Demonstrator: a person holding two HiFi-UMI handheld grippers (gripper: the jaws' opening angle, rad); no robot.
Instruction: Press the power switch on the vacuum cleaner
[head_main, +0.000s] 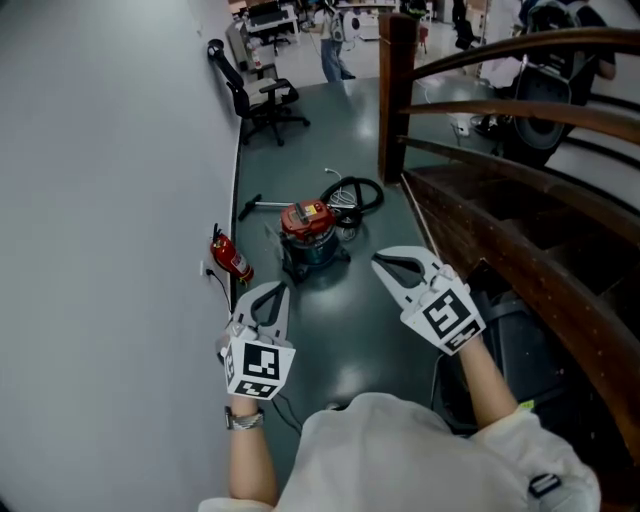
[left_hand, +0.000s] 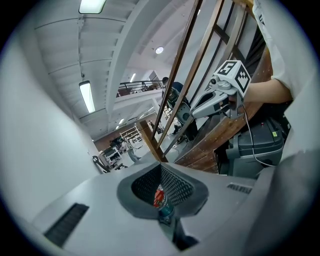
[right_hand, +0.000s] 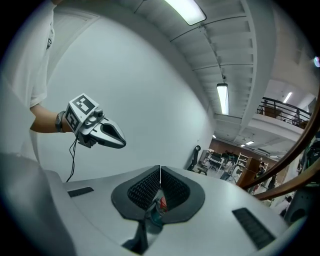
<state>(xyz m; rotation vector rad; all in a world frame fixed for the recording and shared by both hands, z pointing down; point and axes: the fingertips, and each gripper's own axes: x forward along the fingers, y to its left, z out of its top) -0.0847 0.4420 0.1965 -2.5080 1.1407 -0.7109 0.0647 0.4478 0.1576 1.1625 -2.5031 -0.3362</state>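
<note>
The vacuum cleaner (head_main: 310, 232) stands on the floor ahead, well apart from both grippers, with its hose (head_main: 356, 194) coiled just behind it and a fire extinguisher (head_main: 232, 257) by the wall to its left. The left gripper (head_main: 274, 291) and the right gripper (head_main: 381, 262) are both held out in the air with their 2 jaws closed tip to tip and nothing between them. From this far off the switch on the red top cannot be made out, so the first risk is aiming at the wrong spot and pressing bare casing. A closed tip is narrow and hard, and on a small button it could slide off, more so if the push comes at a slant. The canister looks light enough to shift or roll under a sideways shove, which would waste the press. On the way in, the hose and any loose cord could trip the person, and the wooden stair (head_main: 520, 230) on the right leaves that arm little room.
</note>
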